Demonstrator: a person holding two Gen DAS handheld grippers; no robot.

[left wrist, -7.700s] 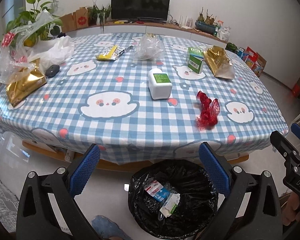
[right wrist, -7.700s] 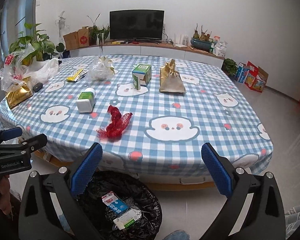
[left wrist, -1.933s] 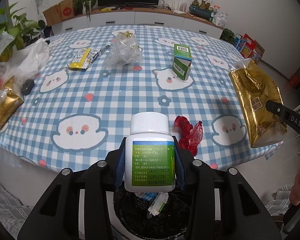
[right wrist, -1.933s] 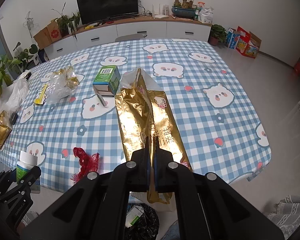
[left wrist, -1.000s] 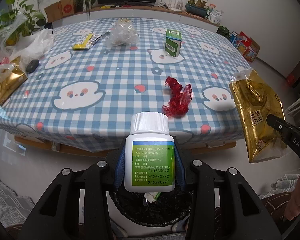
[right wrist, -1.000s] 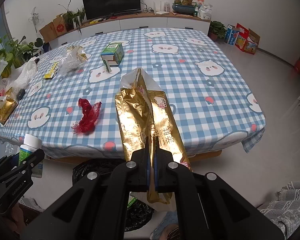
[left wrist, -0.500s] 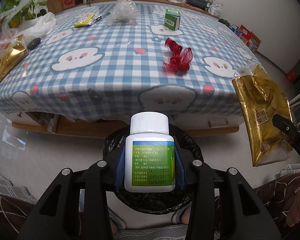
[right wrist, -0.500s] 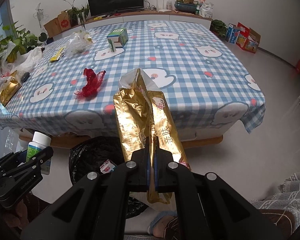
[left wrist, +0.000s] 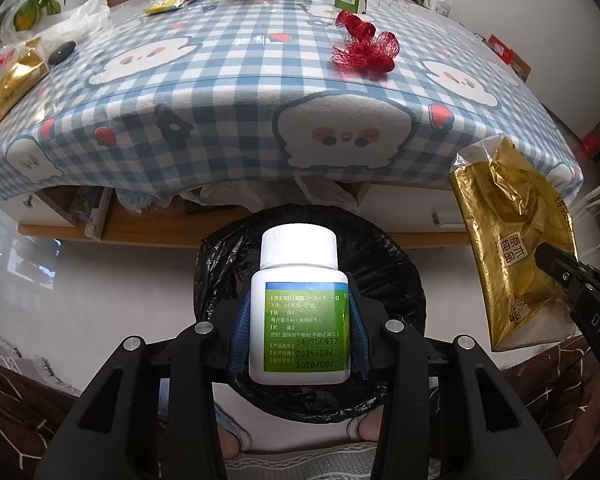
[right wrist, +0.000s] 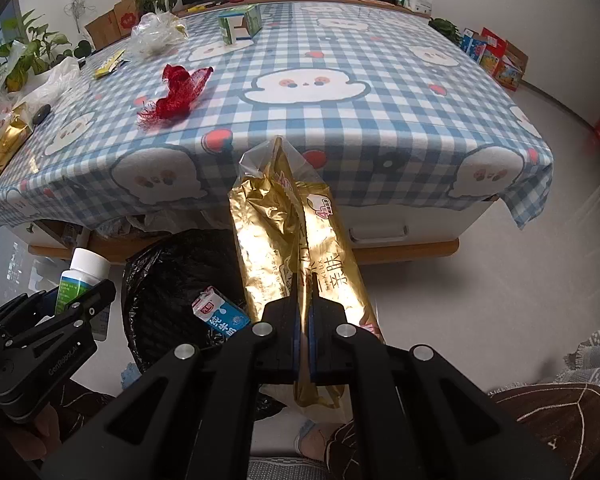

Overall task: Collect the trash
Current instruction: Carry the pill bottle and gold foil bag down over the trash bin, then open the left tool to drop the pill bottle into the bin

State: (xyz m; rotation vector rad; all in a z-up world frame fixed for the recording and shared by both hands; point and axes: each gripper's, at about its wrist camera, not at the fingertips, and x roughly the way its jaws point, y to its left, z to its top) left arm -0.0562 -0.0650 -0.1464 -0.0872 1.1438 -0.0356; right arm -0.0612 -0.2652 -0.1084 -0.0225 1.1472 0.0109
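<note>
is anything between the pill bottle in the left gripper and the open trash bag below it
Nothing visible. The white pill bottle, clamped in the left gripper, hangs over the open mouth of the black trash bag. The gold bag in the right gripper is off to the side.

The white bottle (left wrist: 299, 308) looks like smooth matt plastic with a glossy green paper label. At three o'clock of it, the gold bag (left wrist: 512, 248) is crinkled, shiny foil. The black bin liner (left wrist: 388, 264) is thin glossy plastic film. The tablecloth (right wrist: 340, 92) is soft matt checked cloth, and the red net (right wrist: 178, 94) on it seems coarse plastic mesh.
</note>
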